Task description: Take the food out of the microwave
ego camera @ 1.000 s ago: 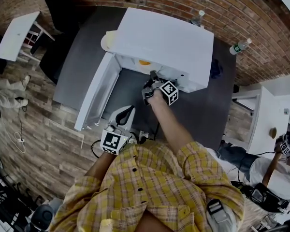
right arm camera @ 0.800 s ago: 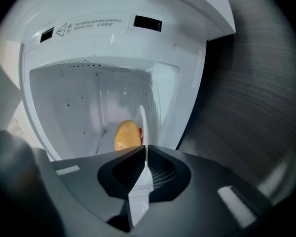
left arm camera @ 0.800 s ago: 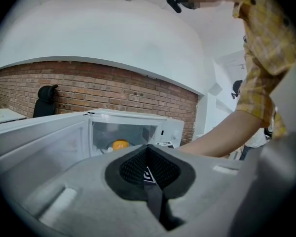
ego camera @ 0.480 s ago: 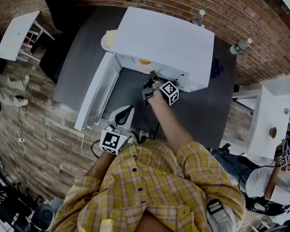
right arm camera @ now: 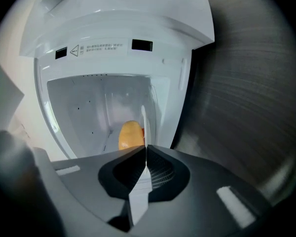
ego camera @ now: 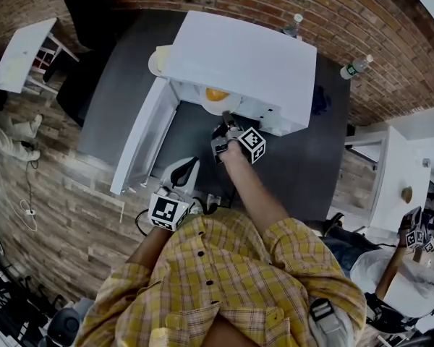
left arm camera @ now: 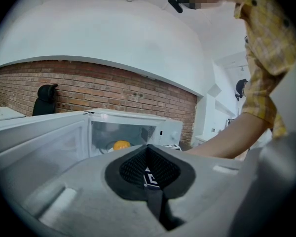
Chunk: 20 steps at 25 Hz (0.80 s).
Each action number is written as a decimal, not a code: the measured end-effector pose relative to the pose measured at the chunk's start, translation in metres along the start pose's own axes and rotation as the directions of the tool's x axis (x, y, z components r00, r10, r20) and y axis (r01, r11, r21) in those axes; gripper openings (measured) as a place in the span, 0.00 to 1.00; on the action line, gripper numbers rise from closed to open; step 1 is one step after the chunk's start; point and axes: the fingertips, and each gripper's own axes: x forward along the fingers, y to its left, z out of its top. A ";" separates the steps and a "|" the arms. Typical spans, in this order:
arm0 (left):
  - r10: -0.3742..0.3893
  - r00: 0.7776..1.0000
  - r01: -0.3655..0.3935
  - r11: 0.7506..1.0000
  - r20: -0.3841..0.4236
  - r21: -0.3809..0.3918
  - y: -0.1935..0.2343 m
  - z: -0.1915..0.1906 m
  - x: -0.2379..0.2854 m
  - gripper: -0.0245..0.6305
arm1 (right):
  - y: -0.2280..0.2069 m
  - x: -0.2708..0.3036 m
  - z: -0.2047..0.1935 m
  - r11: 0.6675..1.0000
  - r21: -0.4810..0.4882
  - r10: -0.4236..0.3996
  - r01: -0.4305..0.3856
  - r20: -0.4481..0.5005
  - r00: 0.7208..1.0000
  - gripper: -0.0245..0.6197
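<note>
The orange, rounded piece of food (ego camera: 217,93) (right arm camera: 130,135) rests on a white round plate (ego camera: 225,107) (right arm camera: 143,120) at the mouth of the white microwave oven (ego camera: 242,56), just beyond the tips of the right tongs (ego camera: 225,118) (right arm camera: 144,154). The right tongs are closed on the near rim of the plate, which shows edge-on as a thin white strip between the jaws. The plate is probably stiff, smooth and slippery; pinched at one point of its rim it will tend to droop at the far side. The food lies loose and, being rounded, may roll off if the plate tilts, so the near rim is the sensible hold and the plate should stay level. The left tongs (ego camera: 192,166) (left arm camera: 148,154) are closed on nothing and sit nearer the person than the right tongs. The open white door (ego camera: 143,142) hangs beside the left tongs, on the far side from the right tongs. The cavity's side wall and control panel stand close on the other side of the right tongs and narrow the way out. The dark grey desk (ego camera: 119,92) beneath the right tongs offers room to set the plate down. Two clear plastic bottles (ego camera: 292,26) stand behind the oven, well away from both tongs.
</note>
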 end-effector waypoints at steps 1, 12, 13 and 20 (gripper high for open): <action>-0.001 1.000 0.001 1.000 0.000 -0.001 0.000 0.000 0.000 0.04 | 0.001 -0.002 0.000 1.000 -0.003 0.005 -0.005 0.001 1.000 0.05; -0.020 1.000 0.020 1.000 0.007 -0.011 -0.008 0.000 -0.003 0.04 | 0.011 -0.022 0.001 0.998 -0.018 0.068 -0.068 -0.002 0.998 0.05; -0.022 1.000 0.022 1.000 0.008 -0.009 -0.009 0.000 -0.003 0.04 | 0.013 -0.024 0.000 0.997 -0.014 0.074 -0.074 -0.003 0.997 0.05; -0.031 0.999 0.031 1.000 0.020 -0.002 -0.017 0.001 -0.006 0.04 | 0.022 -0.046 -0.005 0.994 0.006 0.106 -0.106 0.008 0.994 0.05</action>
